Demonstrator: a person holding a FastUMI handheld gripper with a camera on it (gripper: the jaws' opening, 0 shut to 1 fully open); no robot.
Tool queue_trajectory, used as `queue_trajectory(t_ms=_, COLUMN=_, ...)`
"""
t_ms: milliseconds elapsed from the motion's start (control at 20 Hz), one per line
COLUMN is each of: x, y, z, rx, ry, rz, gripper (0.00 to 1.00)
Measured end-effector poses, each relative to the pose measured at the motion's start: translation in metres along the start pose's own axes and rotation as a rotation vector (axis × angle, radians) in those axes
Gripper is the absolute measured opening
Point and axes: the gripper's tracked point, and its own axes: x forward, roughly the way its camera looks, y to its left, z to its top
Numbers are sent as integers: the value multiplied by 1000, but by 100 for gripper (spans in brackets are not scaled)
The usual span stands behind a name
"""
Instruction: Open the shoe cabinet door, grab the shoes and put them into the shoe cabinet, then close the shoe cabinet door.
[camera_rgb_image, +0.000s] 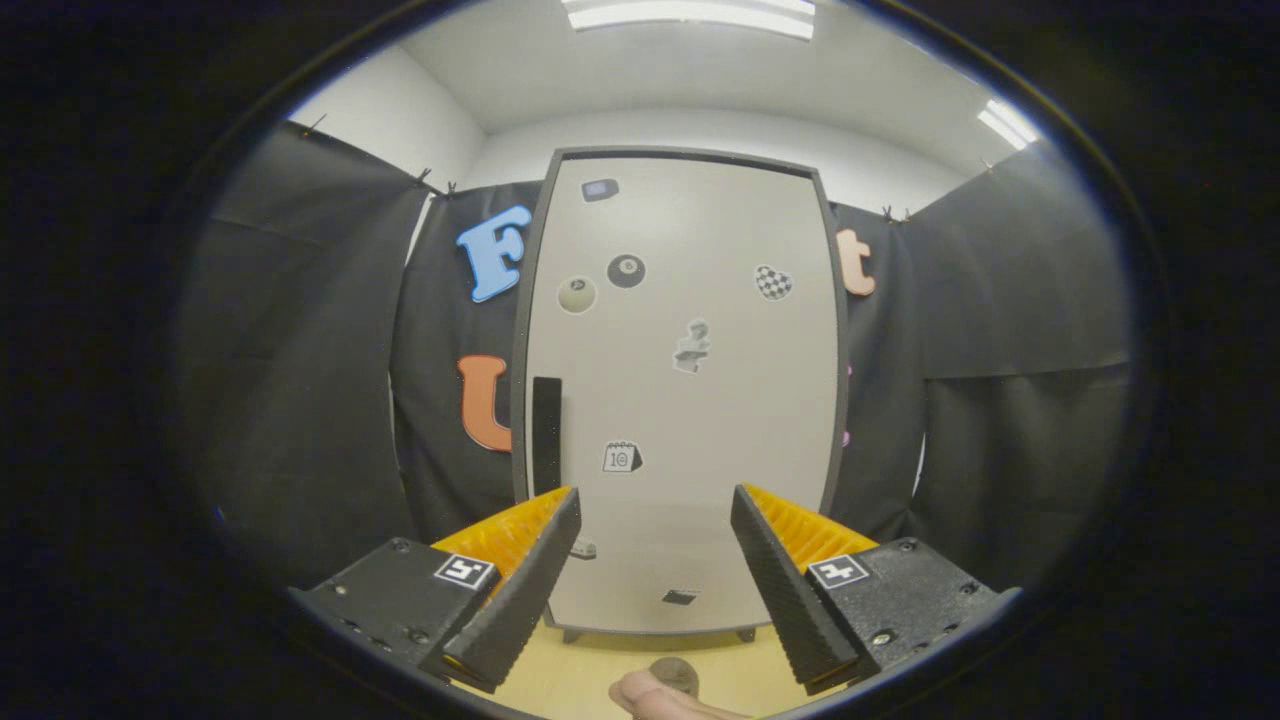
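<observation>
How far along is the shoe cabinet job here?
Nothing looks done yet: the shoe cabinet door is closed, its black handle untouched. The claw is open, empty, facing the door from a distance. Opening, loading the shoes and closing all remain.

1. The shoe cabinet door (685, 390) is shut, so whatever's inside is hidden.
2. The stickers (690, 347) on it are too small to be made out properly.
3. A fingertip (655, 694) below the spread-apart tongs (655, 510) is cut off.
4. The tongs' bases are cropped too.
</observation>
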Motion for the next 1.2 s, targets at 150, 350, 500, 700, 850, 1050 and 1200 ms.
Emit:
queue_trajectory(t_ms=150, x=27, y=32, z=-3, rx=-7, ry=11, rz=71, gripper=99)
queue_trajectory(t_ms=350, x=58, y=72, z=-2, rx=-21, ry=28, rz=145, gripper=99)
queue_trajectory(t_ms=500, x=82, y=87, z=1, rx=-40, ry=29, rz=137, gripper=99)
queue_trajectory(t_ms=700, x=113, y=91, z=3, rx=-26, ry=53, rz=93, gripper=99)
queue_trajectory(t_ms=850, x=134, y=84, z=1, rx=16, ry=73, rz=40, gripper=99)
queue_trajectory(t_ms=1050, x=157, y=86, z=-9, rx=61, ry=104, rz=58, gripper=98)
queue_trajectory(t_ms=1200, x=171, y=84, z=-24, rx=66, ry=146, rz=52, gripper=95)
